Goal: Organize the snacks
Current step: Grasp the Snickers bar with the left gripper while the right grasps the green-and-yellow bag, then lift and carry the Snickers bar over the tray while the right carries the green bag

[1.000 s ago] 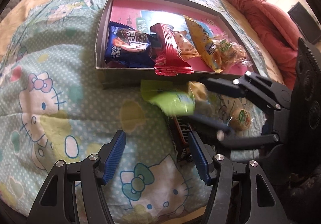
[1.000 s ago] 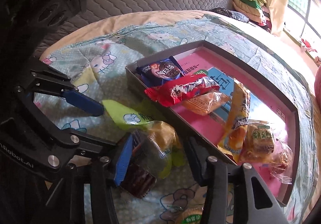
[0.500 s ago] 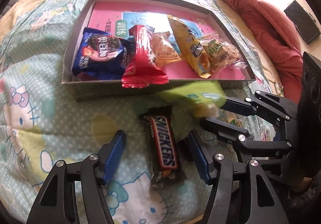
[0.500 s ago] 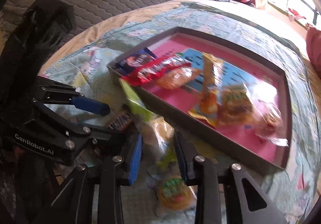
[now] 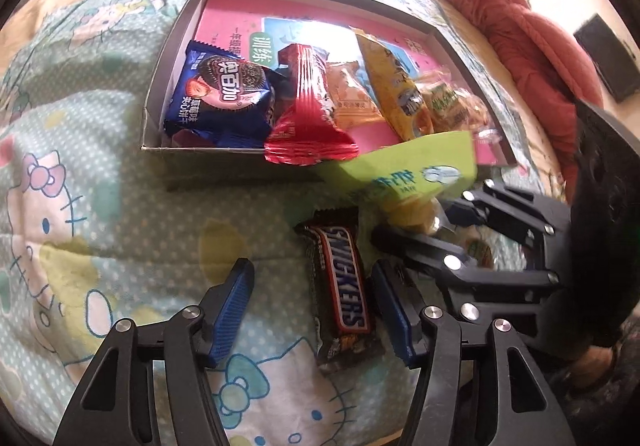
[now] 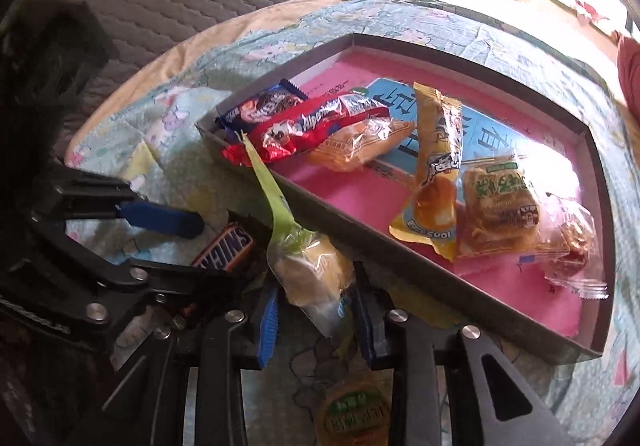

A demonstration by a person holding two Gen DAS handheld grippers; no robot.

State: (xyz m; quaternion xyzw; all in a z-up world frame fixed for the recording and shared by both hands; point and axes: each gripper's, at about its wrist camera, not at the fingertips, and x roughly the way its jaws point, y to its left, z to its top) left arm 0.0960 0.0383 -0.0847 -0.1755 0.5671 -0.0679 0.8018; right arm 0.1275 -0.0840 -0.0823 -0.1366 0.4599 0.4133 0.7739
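Right tongs pinch a green-topped cake packet, its tail draped on the box's near wall. Left tongs are closing, still clear of the Snickers bar on the bed between them. Beyond, the box holds five snacks. Dragged forward, the packet's tail could snag that wall.

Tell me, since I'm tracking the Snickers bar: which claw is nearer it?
Left. The left claw straddles the Snickers bar; the right claw sits beside it, clamped on a green-topped snack bag.
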